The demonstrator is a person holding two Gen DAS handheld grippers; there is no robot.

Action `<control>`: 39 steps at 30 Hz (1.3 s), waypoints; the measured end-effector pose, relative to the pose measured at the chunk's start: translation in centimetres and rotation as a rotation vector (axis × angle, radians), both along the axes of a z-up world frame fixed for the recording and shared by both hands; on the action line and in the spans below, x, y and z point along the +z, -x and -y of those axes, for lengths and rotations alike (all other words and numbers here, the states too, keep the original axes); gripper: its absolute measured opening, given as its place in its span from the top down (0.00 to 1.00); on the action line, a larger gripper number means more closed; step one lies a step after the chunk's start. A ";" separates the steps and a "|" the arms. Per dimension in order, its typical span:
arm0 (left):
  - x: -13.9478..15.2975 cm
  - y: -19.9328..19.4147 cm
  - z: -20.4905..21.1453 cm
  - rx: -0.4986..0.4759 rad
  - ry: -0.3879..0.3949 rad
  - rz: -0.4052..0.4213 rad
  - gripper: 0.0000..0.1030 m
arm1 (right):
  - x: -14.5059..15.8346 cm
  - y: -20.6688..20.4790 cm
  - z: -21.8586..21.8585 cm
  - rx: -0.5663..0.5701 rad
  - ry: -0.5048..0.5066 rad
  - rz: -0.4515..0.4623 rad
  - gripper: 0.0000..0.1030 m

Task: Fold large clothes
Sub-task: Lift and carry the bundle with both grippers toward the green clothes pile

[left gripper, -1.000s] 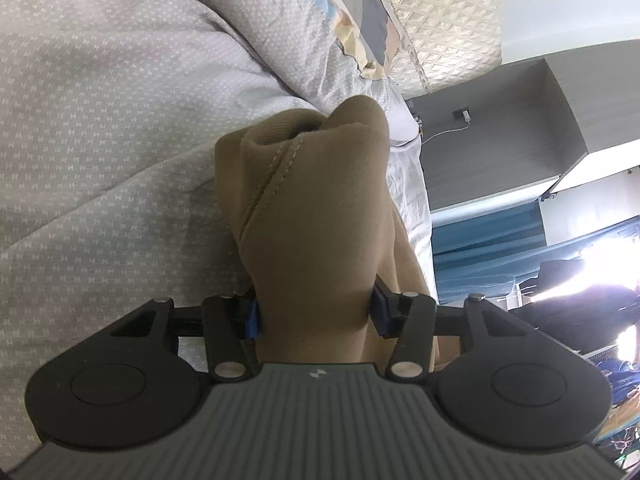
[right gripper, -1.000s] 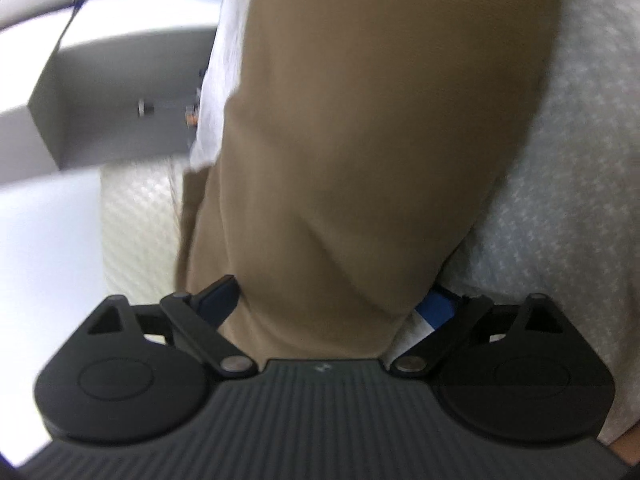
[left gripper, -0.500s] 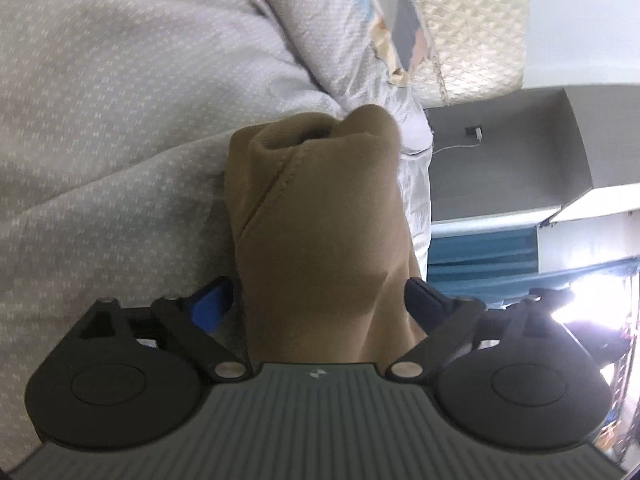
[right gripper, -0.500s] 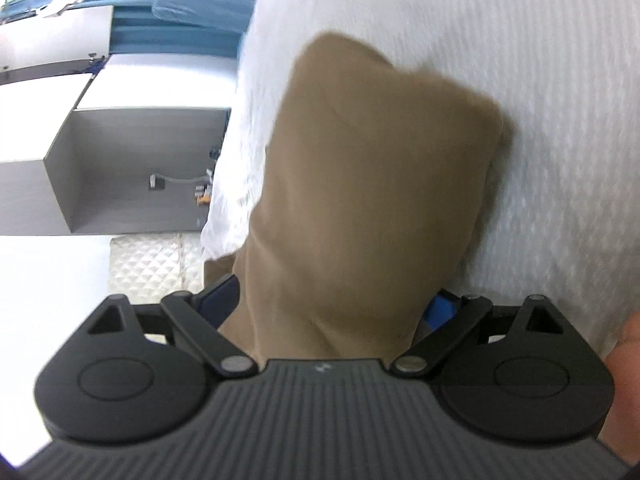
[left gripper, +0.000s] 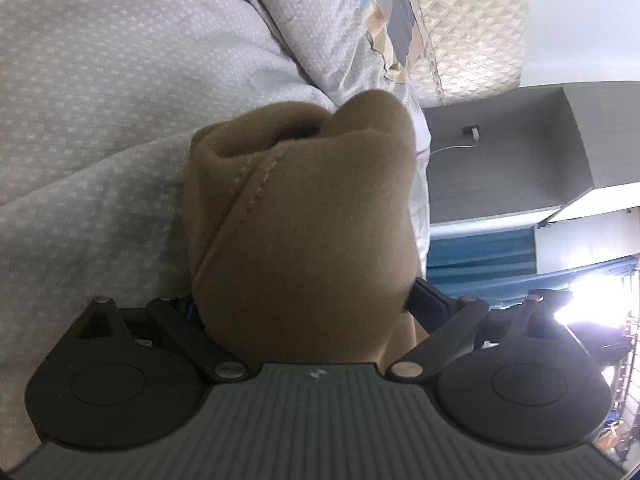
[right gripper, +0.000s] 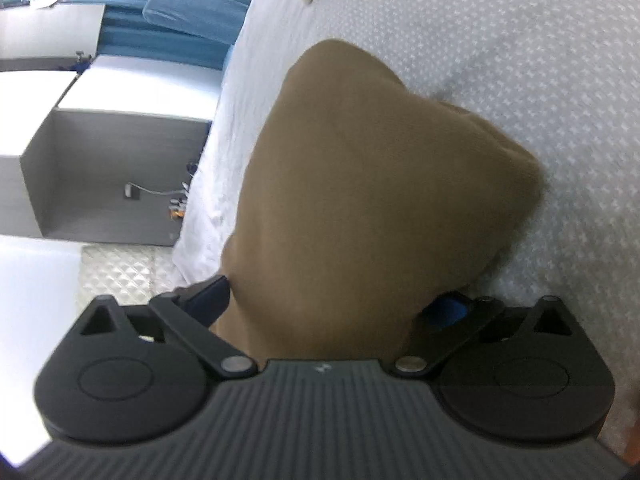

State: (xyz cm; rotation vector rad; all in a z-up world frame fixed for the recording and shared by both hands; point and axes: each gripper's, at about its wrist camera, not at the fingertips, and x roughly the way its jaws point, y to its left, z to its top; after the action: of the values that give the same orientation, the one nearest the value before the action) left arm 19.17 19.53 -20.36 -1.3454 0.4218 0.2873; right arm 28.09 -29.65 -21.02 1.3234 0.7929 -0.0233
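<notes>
A folded tan garment [left gripper: 304, 220] lies on the grey patterned bedspread [left gripper: 100, 100], with a stitched seam and a rolled end facing the left wrist view. My left gripper [left gripper: 304, 304] is open, its jaws wide on either side of the bundle. The same tan garment [right gripper: 360, 200] fills the right wrist view. My right gripper [right gripper: 340, 304] is open too, jaws spread around the cloth without pinching it. The fingertips of both grippers are mostly hidden by fabric.
A patterned pillow [left gripper: 360, 20] and a quilted cream headboard [left gripper: 472, 20] lie beyond the garment. A grey bedside shelf with a charger [right gripper: 120, 184] stands next to the bed. Blue fabric [right gripper: 180, 20] and a white sheet edge [right gripper: 240, 92] border the bedspread.
My left gripper, shut on the garment a second ago, opened and stays open. The right gripper has drawn back, so more of the folded bundle and bedspread shows.
</notes>
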 end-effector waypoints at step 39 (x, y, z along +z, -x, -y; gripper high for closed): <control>4.2 -3.0 1.0 -0.049 -0.322 -0.076 0.43 | -0.2 -0.2 3.9 0.044 0.055 0.035 0.01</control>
State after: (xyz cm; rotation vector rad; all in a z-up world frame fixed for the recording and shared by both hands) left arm 22.17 18.52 -16.12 -1.0102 0.4508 0.3504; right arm 28.24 -33.58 -21.23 1.2506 0.7864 0.0128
